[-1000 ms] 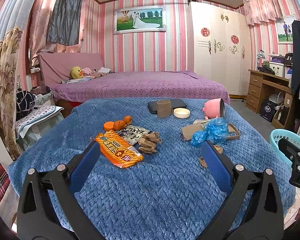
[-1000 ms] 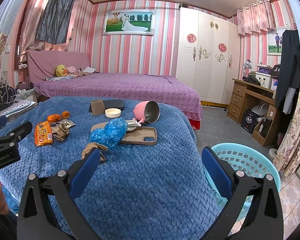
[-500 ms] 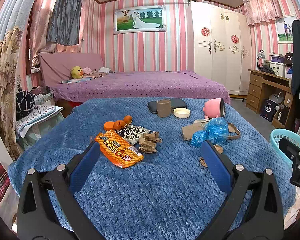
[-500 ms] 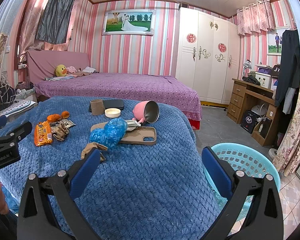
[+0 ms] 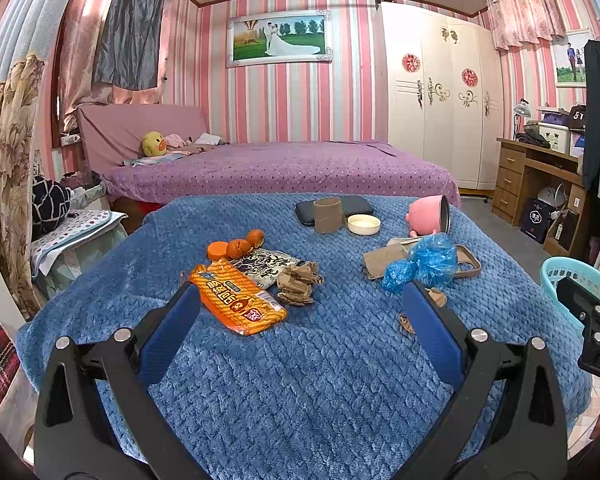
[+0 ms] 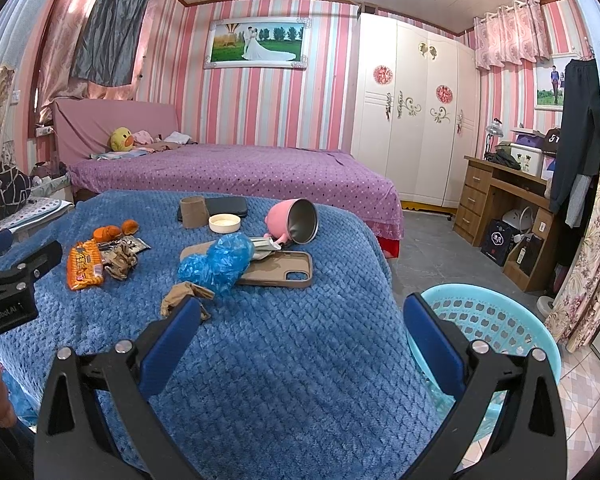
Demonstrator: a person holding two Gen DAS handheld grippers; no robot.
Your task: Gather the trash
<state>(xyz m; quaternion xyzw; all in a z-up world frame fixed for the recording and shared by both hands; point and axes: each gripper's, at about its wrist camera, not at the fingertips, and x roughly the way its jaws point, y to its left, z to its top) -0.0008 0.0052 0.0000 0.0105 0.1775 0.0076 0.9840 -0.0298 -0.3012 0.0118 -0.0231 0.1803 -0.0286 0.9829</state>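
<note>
Both grippers, left gripper [image 5: 300, 312] and right gripper [image 6: 302, 316], gape wide and empty. Nearest scrap, brown paper [image 6: 184, 296], lies at eleven o'clock; pinch it low, then swing toward basket [image 6: 500, 320] at three.

Right gripper [image 6: 302, 310] jaws spread wide, empty, above blue blanket [image 6: 284, 360]. Left finger tip beside crumpled brown paper [image 6: 184, 294]. Behind that a blue plastic bag [image 6: 218, 262] lies partly on a tan phone case [image 6: 278, 272]. Pink cup [image 6: 294, 222] tipped on its side behind the case. Orange snack wrapper [image 6: 83, 265] far left, near orange peels [image 6: 114, 231]. Teal basket [image 6: 496, 324] on floor, right of blanket edge. Left gripper [image 6: 12, 280] at left frame edge, jaws not readable.
</note>
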